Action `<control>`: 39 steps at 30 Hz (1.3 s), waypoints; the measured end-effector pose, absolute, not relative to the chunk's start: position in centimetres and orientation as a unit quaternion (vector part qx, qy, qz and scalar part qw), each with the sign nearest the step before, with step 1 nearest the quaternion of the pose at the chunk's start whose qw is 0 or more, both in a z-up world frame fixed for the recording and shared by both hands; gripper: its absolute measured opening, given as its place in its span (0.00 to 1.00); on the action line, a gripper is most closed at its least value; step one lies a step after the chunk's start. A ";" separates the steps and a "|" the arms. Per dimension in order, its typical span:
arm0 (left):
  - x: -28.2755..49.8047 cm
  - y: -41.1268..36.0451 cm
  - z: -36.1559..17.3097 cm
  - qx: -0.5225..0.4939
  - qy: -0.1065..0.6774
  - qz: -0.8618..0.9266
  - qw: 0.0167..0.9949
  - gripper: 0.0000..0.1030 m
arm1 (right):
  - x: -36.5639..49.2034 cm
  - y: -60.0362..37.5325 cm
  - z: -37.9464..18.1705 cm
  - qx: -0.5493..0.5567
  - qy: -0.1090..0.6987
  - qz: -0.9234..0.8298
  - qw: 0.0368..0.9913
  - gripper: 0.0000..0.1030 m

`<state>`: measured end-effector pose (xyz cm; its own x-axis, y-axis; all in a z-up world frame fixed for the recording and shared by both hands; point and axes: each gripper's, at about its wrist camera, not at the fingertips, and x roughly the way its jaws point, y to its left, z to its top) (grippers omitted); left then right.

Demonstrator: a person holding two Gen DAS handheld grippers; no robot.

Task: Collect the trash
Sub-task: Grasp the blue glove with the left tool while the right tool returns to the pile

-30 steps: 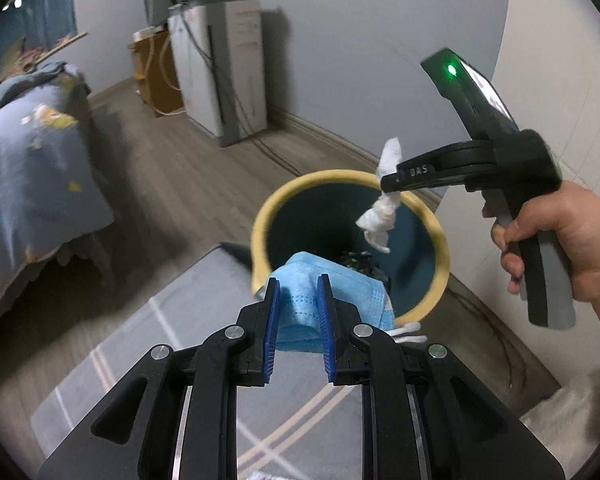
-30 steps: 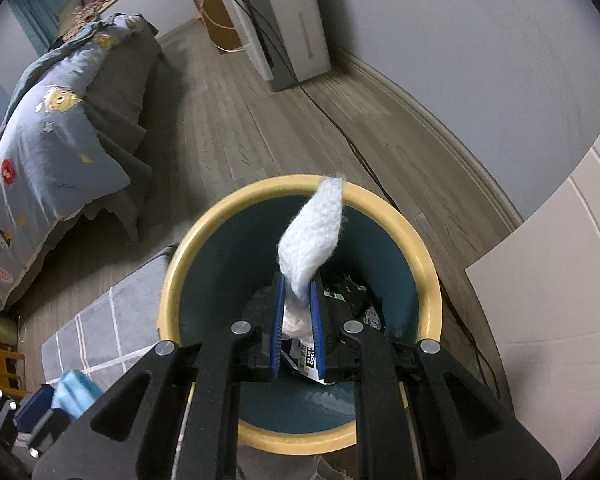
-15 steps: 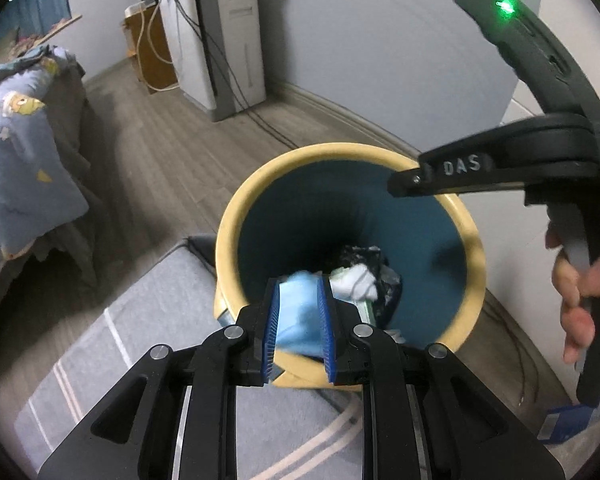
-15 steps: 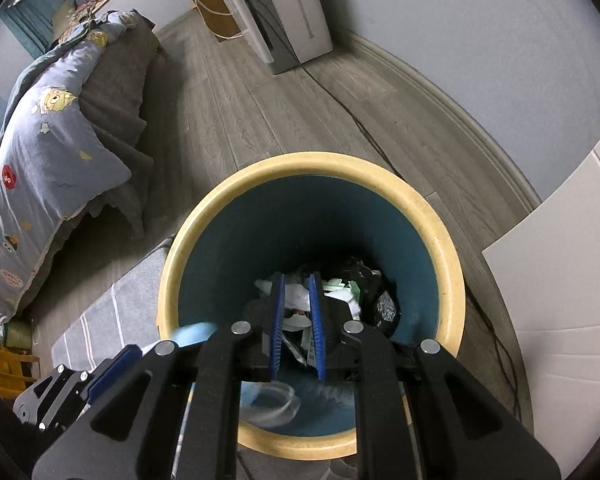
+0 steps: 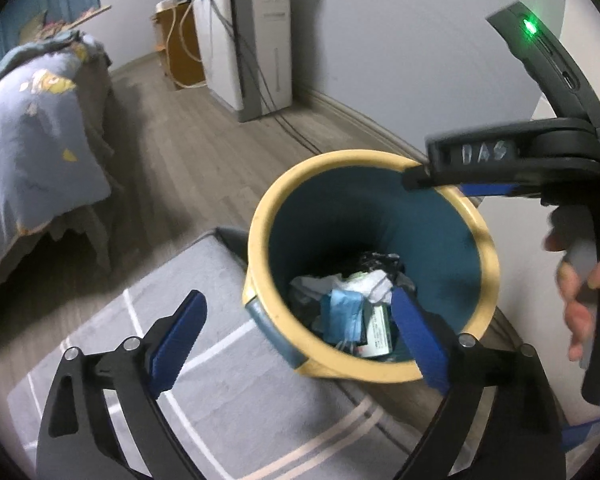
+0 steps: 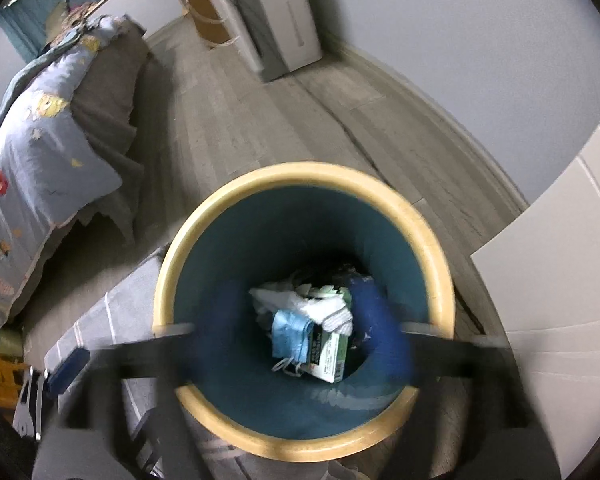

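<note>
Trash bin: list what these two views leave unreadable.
- Right tool: its fingers are smeared by motion blur in the right wrist view as the jaws open.
- Carton print: too small to read.
- Trash bin floor: buried under the blue mask and other litter.
- Bin's near outer wall: hidden behind the left tool.

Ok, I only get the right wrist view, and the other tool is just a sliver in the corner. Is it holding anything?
Observer: No. The left tool has nothing between its fingers, and its jaws are opening above the near rim of the bin.
Operator: And what holds my own tool up?
Observer: A hand grips the handle of the right tool, whose jaws are also opening, empty.
Operator: Any sign that it is switched on?
Observer: A green light glows near its top end.
</note>
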<state>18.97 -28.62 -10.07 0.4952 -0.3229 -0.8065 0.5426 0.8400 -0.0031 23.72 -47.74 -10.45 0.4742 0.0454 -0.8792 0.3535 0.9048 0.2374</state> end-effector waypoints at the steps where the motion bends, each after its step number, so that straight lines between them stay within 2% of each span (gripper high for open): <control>1: 18.9 -28.1 -10.0 0.122 0.438 -0.252 0.854 0.91 | 23.6 -47.8 -10.2 0.196 0.499 -0.098 0.839 0.89; 4: 18.5 -26.5 -9.3 0.118 0.438 -0.241 0.858 0.92 | 23.6 -47.6 -9.7 0.190 0.496 -0.105 0.840 0.94; 15: 15.3 -17.6 -4.4 0.094 0.423 -0.181 0.883 0.93 | 23.3 -44.3 -7.8 0.120 0.491 -0.092 0.858 0.94; 26: 9.5 -6.8 -0.4 0.105 0.410 -0.110 0.899 0.94 | 20.0 -36.4 -4.3 0.056 0.484 -0.010 0.873 0.94; 33: 5.8 -1.3 -1.8 0.040 0.429 -0.076 0.899 0.95 | 17.4 -30.6 -3.3 0.045 0.486 0.047 0.872 0.94; 39: 4.4 0.3 -6.3 0.001 0.483 -0.067 0.873 0.95 | 15.0 -25.6 -4.5 0.032 0.504 0.085 0.859 0.94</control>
<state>4.37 0.31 -6.33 0.5240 -0.1164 -0.8437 0.1183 0.9910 -0.0632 14.95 -25.60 -4.47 0.4774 0.1781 -0.8605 -0.1132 0.9835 0.1408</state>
